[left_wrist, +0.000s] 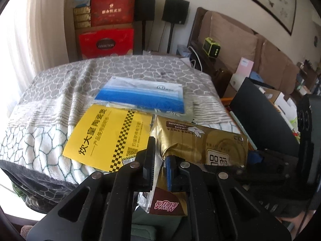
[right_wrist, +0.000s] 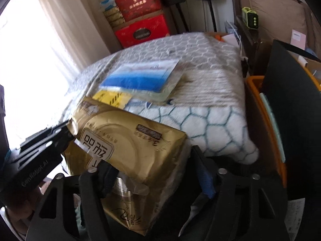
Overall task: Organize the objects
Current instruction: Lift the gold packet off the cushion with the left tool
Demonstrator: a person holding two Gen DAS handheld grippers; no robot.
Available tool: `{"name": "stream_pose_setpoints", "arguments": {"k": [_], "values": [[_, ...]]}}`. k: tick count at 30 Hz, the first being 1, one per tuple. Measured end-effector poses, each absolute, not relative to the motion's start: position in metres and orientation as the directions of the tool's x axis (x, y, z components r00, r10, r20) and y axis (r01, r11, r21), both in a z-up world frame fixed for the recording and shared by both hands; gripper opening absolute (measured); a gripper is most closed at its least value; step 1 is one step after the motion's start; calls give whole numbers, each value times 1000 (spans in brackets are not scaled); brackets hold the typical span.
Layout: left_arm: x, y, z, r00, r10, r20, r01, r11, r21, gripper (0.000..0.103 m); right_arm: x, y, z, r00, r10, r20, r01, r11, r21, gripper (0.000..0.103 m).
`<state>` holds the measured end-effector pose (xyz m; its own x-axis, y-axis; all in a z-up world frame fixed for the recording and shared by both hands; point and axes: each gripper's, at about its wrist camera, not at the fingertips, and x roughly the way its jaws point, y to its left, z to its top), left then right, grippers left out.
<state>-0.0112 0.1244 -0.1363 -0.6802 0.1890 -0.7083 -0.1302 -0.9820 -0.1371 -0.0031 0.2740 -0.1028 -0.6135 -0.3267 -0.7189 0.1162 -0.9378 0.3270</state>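
A gold tissue pack hangs just above the near edge of the blanket. My left gripper is shut on the crumpled end of its wrapper. In the right wrist view the same pack lies across my right gripper, whose fingers close against its two sides; the left finger is mostly hidden under the pack. The left gripper shows there pinching the pack's far corner. A yellow booklet and a clear bag with a blue cloth lie flat on the blanket.
The patterned grey and white blanket covers a raised surface. Red gift boxes and black speakers stand behind it. To the right sit an orange crate with a black board and a green device.
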Motion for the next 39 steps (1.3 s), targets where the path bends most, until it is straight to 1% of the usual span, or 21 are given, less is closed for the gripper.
{"name": "stream_pose_setpoints", "arguments": {"k": [1,2,3,5,9,12,16,18,22,24,26,27,28,29,30,31,39], "values": [[-12,124,-135,-681,193,-706,-130,-981,-143,9,-3,276,-100,-625,-316,-714,109,-941,321,52],[-12,123,-135,-680,196,-707,-128,-980,-150,11,-3,278,-98,-631,-305,-713,103,-944,313,41],[-13,122,-135,-680,195,-706,-123,-981,-153,12,-4,280,-96,-642,-279,-714,88,-952,293,35],[-13,120,-135,-684,198,-702,-120,-980,-160,14,-4,284,-96,-641,-286,-712,90,-949,301,35],[-15,123,-138,-674,195,-713,-128,-981,-148,14,-6,283,-98,-631,-283,-722,91,-952,293,28],[-17,126,-144,-664,168,-728,-122,-986,-117,14,-7,279,-100,-622,-272,-734,95,-957,275,26],[-20,126,-152,-637,150,-756,-118,-988,-96,14,-8,275,-104,-614,-268,-742,99,-959,265,25],[-21,127,-155,-629,141,-764,-126,-989,-79,17,-8,274,-105,-606,-269,-749,106,-960,259,29],[-22,129,-158,-623,133,-771,-130,-989,-66,33,-10,278,-109,-597,-280,-752,89,-955,284,35],[-21,132,-159,-629,112,-769,-135,-990,-34,37,-11,280,-110,-591,-286,-754,84,-952,296,42],[-22,134,-160,-625,107,-773,-139,-990,-25,46,-12,283,-113,-574,-308,-759,82,-944,320,46],[-23,133,-160,-617,112,-779,-142,-989,-30,48,-12,284,-114,-568,-316,-760,82,-940,330,48],[-24,133,-160,-605,126,-786,-149,-988,-44,52,-13,285,-115,-564,-326,-759,82,-936,341,49],[-24,133,-161,-587,152,-795,-164,-984,-67,59,-13,286,-115,-562,-333,-757,81,-933,350,50],[-26,134,-163,-569,171,-804,-179,-980,-82,61,-13,285,-116,-559,-338,-758,82,-931,355,52],[-26,137,-165,-552,189,-812,-198,-976,-93,63,-13,285,-117,-553,-345,-758,87,-929,360,52],[-27,135,-168,-552,228,-802,-217,-968,-126,63,-14,285,-121,-536,-378,-754,91,-914,394,53]]}}
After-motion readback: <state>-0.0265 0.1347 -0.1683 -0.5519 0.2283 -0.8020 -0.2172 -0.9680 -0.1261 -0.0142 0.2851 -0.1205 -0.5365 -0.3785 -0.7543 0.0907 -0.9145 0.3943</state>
